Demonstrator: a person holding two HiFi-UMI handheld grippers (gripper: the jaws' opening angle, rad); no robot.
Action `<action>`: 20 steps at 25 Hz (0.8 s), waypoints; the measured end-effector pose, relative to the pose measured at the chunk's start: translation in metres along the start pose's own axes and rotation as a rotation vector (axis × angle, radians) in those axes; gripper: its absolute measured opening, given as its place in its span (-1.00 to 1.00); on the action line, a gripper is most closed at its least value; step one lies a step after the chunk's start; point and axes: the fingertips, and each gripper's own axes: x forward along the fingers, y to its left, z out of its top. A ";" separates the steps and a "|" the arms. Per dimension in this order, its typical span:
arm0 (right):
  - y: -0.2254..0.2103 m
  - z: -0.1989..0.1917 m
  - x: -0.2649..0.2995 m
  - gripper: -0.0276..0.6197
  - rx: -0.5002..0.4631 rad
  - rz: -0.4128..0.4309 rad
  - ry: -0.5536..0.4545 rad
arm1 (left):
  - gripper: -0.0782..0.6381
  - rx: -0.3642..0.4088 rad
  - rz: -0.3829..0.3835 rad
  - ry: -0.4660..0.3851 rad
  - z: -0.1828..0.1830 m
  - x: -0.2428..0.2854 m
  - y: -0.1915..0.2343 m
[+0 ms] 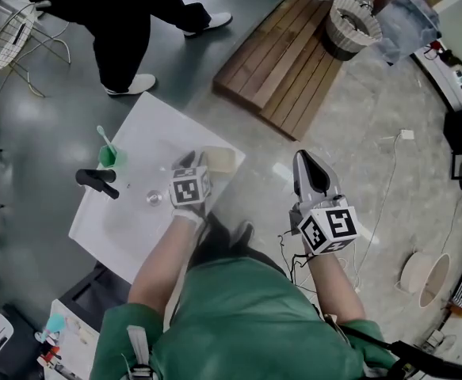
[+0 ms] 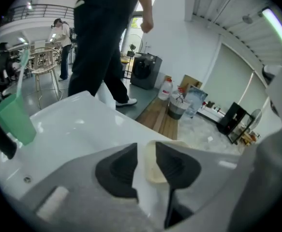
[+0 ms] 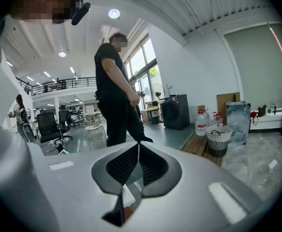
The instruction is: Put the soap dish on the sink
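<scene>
Now the soap dish (image 1: 220, 159) lies flat, hollow up, on the sink (image 1: 135, 145) corner between parted left tongs (image 2: 145, 149); right tongs (image 3: 139, 146) closed.

Glossy white sink (image 1: 139, 137), matt cream soap dish (image 1: 220, 158), bare wooden platform (image 1: 282, 62).

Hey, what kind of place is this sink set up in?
Probably a lab or workshop hall, not a bathroom: the white sink stands on a bare floor near a wooden pallet, with office chairs and a mezzanine behind.
</scene>
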 end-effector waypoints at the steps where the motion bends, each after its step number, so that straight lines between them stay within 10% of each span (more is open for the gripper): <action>1: 0.001 0.003 0.000 -0.89 -0.001 0.003 -0.006 | -0.45 0.002 0.005 -0.024 0.007 -0.006 0.000; 20: 0.019 0.092 -0.027 -0.89 -0.075 0.059 -0.203 | -0.53 0.082 -0.012 -0.550 0.165 -0.212 -0.059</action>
